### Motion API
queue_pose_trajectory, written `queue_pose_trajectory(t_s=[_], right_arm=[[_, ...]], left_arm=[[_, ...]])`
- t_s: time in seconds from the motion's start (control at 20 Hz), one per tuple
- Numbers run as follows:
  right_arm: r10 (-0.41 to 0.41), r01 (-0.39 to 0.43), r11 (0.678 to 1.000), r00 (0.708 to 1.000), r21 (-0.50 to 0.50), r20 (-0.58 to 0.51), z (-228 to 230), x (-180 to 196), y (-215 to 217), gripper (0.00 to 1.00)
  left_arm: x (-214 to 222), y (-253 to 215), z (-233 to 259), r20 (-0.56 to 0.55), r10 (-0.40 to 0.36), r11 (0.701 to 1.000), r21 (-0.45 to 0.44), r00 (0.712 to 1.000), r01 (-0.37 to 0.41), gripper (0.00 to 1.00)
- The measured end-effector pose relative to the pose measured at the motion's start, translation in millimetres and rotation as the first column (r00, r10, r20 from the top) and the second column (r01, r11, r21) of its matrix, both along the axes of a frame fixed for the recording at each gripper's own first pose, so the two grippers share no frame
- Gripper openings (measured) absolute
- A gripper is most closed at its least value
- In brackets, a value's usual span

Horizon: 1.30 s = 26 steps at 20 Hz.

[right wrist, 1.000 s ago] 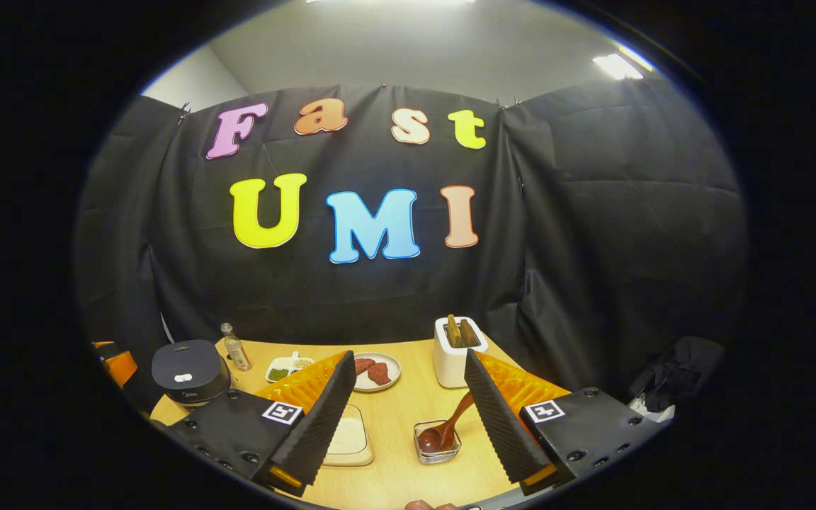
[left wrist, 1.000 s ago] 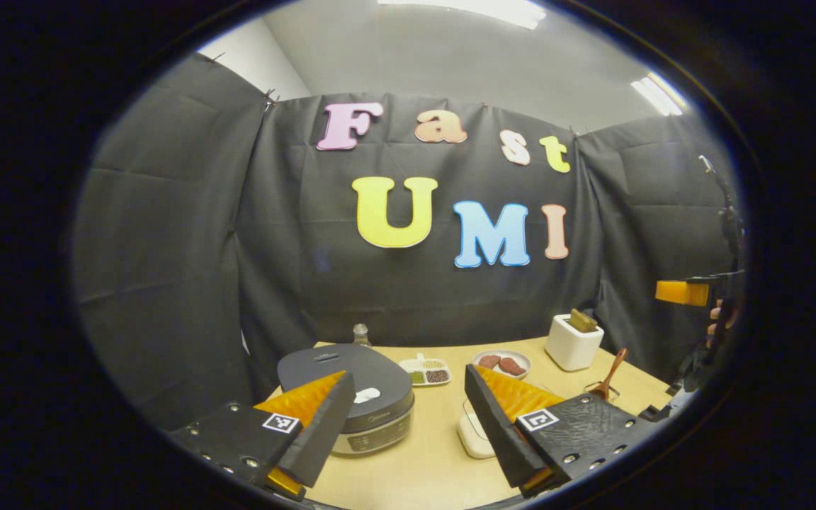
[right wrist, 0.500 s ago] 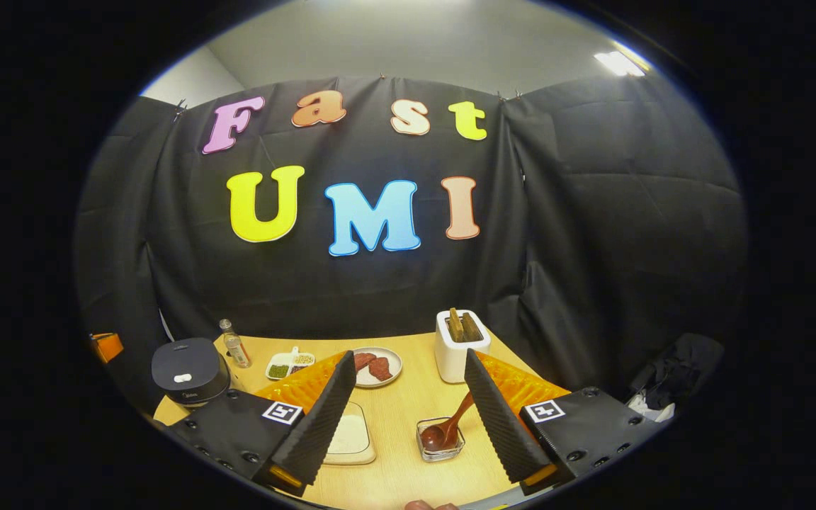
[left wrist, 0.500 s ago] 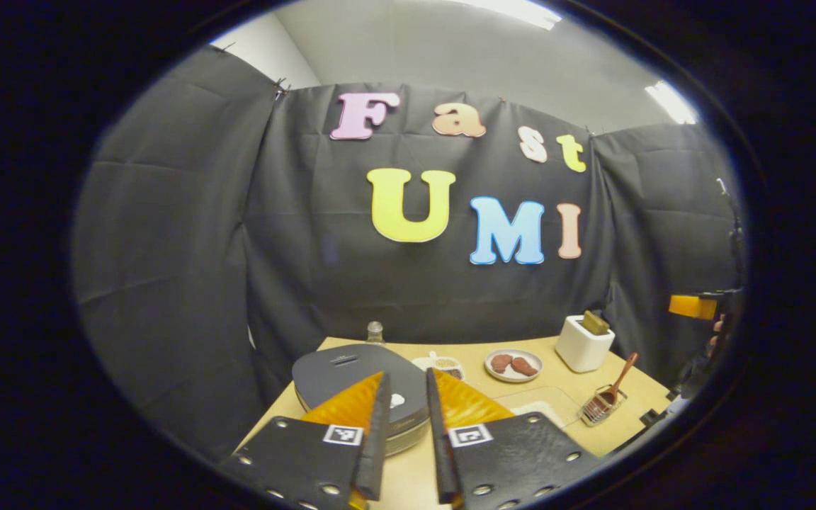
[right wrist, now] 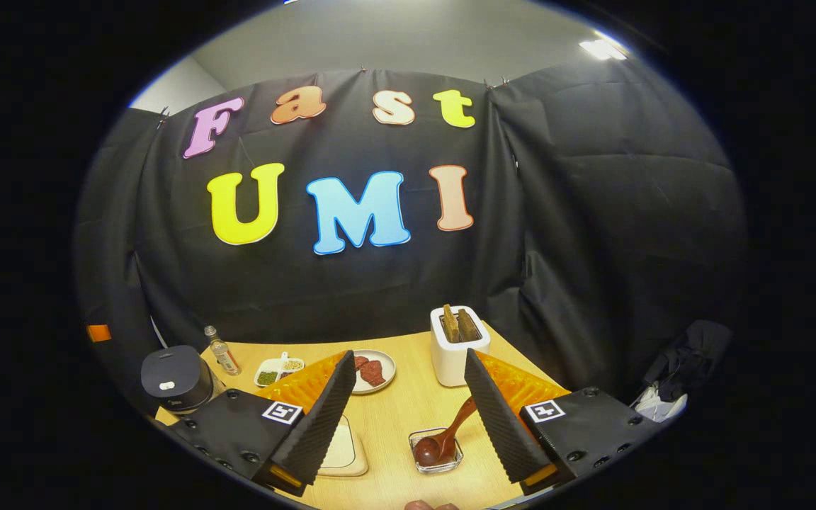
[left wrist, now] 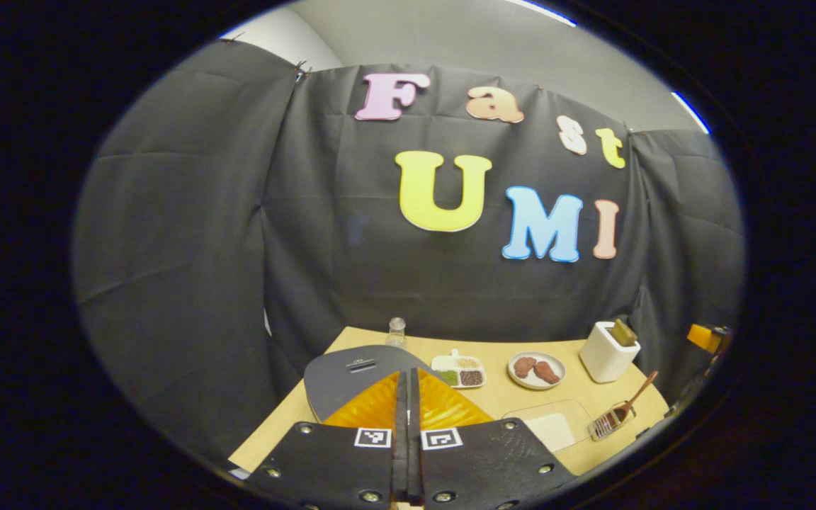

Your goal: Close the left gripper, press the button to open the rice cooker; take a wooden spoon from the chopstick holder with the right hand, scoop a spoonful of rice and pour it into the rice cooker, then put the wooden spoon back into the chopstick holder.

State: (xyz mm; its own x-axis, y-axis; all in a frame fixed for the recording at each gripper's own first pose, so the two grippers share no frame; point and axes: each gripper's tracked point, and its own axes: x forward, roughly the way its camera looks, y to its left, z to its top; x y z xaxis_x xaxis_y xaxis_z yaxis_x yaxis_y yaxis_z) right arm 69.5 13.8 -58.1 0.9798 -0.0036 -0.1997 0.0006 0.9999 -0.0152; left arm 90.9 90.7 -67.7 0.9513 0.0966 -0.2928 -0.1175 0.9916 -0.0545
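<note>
Left gripper (left wrist: 408, 397) has just snapped together above the rice cooker (left wrist: 355, 372), ready to press; right gripper (right wrist: 404, 411) hangs apart over the wooden spoon (right wrist: 443, 439).

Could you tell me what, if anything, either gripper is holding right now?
Nothing: the left gripper is shut on itself, and the right gripper is open and empty.
</note>
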Motion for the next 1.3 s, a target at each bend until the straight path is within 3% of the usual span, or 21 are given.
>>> queue_pose_trajectory(t_s=[0.4,0.75,0.95,1.3], right_arm=[[-0.041,0.041,0.999,0.999,0.007,-0.010,-12.1,7.7,-22.1,0.98],[-0.009,0.010,1.000,0.998,0.026,-0.055,-24.1,-1.8,-15.3,0.98],[0.012,-0.012,1.000,0.998,0.010,-0.053,-24.4,-5.0,-12.1,0.98],[0.023,-0.023,1.000,0.998,0.003,-0.062,-27.4,-4.9,-9.5,0.98]], left_arm=[[57.4,6.0,-57.0,-0.200,-0.035,0.996,-0.086,0.979,0.018,0.01],[84.0,12.1,-137.8,-0.357,-0.023,0.989,-0.143,0.934,-0.031,0.01],[84.4,4.3,-167.4,-0.414,-0.029,0.985,-0.167,0.910,-0.044,0.01],[81.8,-2.9,-166.1,-0.400,-0.024,0.991,-0.129,0.916,-0.030,0.01]])
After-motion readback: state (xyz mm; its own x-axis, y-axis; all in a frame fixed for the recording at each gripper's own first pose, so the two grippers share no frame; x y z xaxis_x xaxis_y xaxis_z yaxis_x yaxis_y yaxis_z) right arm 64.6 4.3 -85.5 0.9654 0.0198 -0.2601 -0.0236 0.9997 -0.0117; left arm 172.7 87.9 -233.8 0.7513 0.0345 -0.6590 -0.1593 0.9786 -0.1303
